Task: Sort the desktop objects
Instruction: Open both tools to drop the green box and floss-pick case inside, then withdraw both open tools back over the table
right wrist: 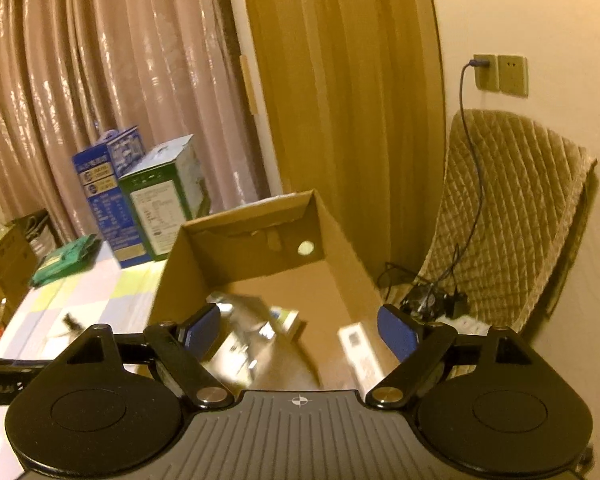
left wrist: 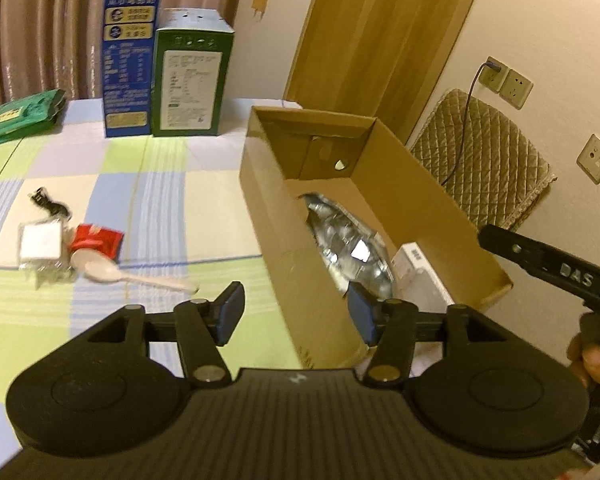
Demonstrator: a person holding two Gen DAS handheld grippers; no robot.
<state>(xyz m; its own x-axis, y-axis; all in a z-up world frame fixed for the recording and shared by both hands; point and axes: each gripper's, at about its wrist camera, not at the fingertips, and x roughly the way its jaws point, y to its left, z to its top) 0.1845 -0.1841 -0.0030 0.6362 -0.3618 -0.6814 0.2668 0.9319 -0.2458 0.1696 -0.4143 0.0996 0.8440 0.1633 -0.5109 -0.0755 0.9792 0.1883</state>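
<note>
On tabletop (left wrist: 172,208), left of carton (left wrist: 276,216): spoon (left wrist: 112,270), red packet (left wrist: 96,240), white packet (left wrist: 40,242), black clip (left wrist: 48,202), lying close together. Inside carton: foil bag (left wrist: 348,240), white box (left wrist: 420,272). Left hand-held gripper (left wrist: 296,312) spread wide, holding nothing, straddling carton's near wall. Right hand-held gripper (right wrist: 300,330) likewise apart, empty, above carton.

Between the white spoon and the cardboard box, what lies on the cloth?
Nothing: bare checked tablecloth separates the spoon from the cardboard box, seen in the left wrist view.
</note>
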